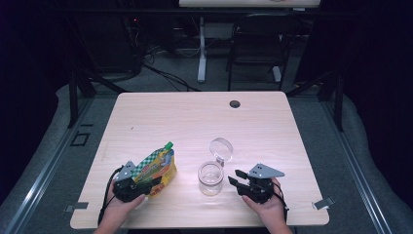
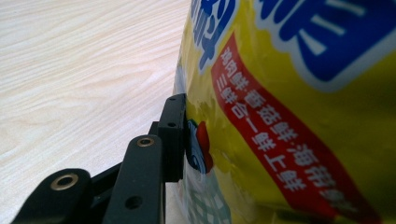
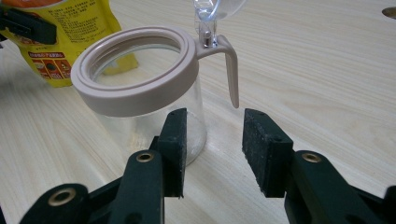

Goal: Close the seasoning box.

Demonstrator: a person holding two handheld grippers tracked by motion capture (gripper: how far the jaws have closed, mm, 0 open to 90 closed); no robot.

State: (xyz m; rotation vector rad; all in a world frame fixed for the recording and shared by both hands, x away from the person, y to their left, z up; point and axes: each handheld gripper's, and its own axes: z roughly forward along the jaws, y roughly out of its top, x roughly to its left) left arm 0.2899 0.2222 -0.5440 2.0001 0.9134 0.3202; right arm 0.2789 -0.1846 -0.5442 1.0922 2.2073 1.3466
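A yellow spouted pouch with a green cap stands tilted at the table's front left. My left gripper is shut on its lower part; in the left gripper view one black pad presses the yellow pouch. A clear glass jar with a beige rim and a hinged clear lid flipped open stands at the front middle. My right gripper is open just right of it. In the right gripper view the jar sits just beyond the left pad, with the gripper empty.
The wooden table has a cable hole near its far edge. A black chair and a white desk leg stand beyond the table. Dark curtains flank both sides.
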